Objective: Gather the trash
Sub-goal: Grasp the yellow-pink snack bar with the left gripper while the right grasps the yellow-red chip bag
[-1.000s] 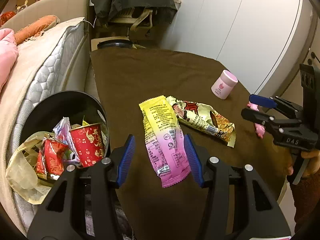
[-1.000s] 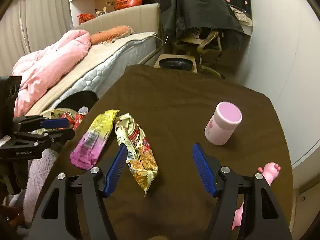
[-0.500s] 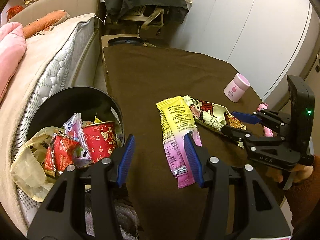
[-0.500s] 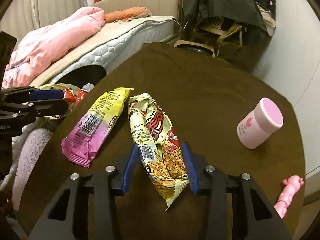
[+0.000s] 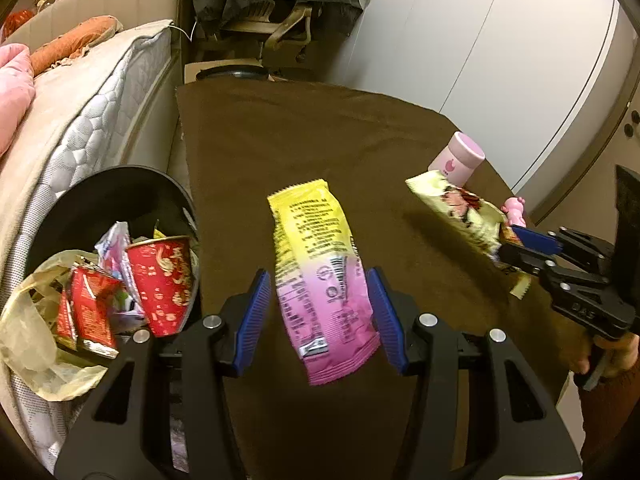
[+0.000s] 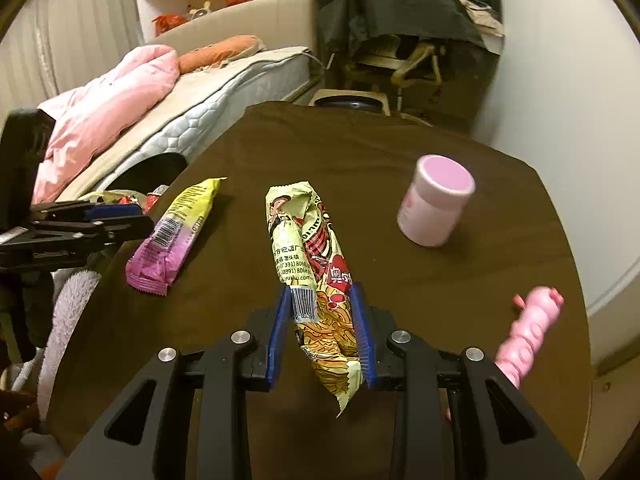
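Observation:
A yellow-and-pink snack wrapper [image 5: 320, 280] lies flat on the brown table [image 5: 300, 152]. My left gripper [image 5: 319, 276] stands open astride its pink end, and the pads do not squeeze it. My right gripper [image 6: 320, 292] is closing on a pale yellow noodle wrapper [image 6: 308, 240]. Its blue pads press both sides of the wrapper's near end. In the left wrist view this noodle wrapper [image 5: 452, 208] hangs tilted above the table from the right gripper [image 5: 510, 244]. The black trash bin [image 5: 120, 188] stands left of the table.
The bin holds a red paper cup [image 5: 164, 280], red packets and a plastic bag. A pink jar [image 6: 434, 204] and a pink toy [image 6: 528, 328] stay on the table's right side. A bed [image 6: 224, 92] lies left, and a chair draped in dark clothes [image 6: 400, 12] stands behind.
The right gripper slid forward over the noodle wrapper, narrowed its jaws onto it and raised it off the table. The left gripper stays wide with the pink wrapper now centred between its fingers.

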`<state>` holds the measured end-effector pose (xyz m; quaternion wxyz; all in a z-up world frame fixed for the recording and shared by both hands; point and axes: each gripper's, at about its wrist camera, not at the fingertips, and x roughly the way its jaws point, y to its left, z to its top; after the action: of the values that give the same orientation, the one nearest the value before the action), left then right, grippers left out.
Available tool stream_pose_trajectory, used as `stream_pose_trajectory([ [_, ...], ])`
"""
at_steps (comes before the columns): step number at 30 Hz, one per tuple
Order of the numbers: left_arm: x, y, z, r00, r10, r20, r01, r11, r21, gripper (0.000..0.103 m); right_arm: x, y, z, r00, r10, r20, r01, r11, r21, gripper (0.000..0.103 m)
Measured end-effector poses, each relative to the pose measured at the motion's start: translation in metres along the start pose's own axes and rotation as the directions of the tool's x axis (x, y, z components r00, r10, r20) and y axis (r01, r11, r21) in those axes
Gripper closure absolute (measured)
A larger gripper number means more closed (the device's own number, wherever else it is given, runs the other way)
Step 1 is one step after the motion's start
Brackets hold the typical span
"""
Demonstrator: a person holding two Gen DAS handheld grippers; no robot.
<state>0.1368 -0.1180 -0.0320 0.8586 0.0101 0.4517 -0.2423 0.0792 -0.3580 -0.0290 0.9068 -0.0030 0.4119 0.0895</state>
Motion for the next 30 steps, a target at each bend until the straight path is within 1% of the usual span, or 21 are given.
stream_pose_trajectory([
  [3, 0.009, -0.007, 0.002, 1.0, 0.01, -0.014, -0.01, 1.0, -0.006, 0.055, -0.005, -0.006, -0.006, 1.0, -0.018, 0.004, 0.018, 1.0, 0.012, 0.074],
  [7, 0.02, -0.011, 0.006, 0.999, 0.046, -0.029, -0.046, 0.999, -0.019, 0.055, -0.008, -0.011, -0.014, 1.0, -0.017, 0.008, 0.017, 0.999, 0.038, 0.074],
  [10, 0.027, -0.014, 0.008, 0.997, 0.063, -0.046, -0.064, 0.998, -0.019, 0.055, -0.009, -0.011, -0.017, 1.0, -0.018, 0.01, 0.018, 0.999, 0.034, 0.074],
  [12, 0.03, -0.017, 0.008, 0.996, 0.078, -0.053, -0.079, 0.997, -0.018, 0.061, -0.009, -0.01, -0.02, 1.0, -0.015, 0.009, 0.015, 0.999, 0.032, 0.074],
  [13, 0.03, -0.018, 0.008, 0.995, 0.086, -0.055, -0.088, 0.996, -0.019, 0.063, -0.009, -0.011, -0.021, 1.0, -0.012, 0.009, 0.012, 0.999, 0.033, 0.074],
  [15, 0.03, -0.018, 0.007, 0.995, 0.089, -0.055, -0.09, 0.996, -0.024, 0.07, -0.009, -0.011, -0.023, 1.0, -0.007, 0.007, 0.006, 0.999, 0.038, 0.074],
  [18, 0.028, -0.019, 0.004, 0.995, 0.087, -0.057, -0.089, 0.996, -0.021, 0.076, -0.009, -0.011, -0.025, 1.0, 0.001, 0.004, -0.001, 0.999, 0.043, 0.074],
  [24, 0.019, -0.028, -0.002, 0.996, 0.082, -0.047, -0.081, 0.997, 0.015, 0.082, -0.011, -0.007, -0.026, 1.0, 0.014, 0.011, -0.014, 0.999, 0.04, 0.074],
  [30, 0.001, -0.04, -0.007, 0.998, 0.065, -0.013, -0.064, 0.997, 0.053, 0.083, -0.019, -0.001, -0.023, 0.999, 0.011, 0.03, -0.012, 0.999, 0.031, 0.074],
])
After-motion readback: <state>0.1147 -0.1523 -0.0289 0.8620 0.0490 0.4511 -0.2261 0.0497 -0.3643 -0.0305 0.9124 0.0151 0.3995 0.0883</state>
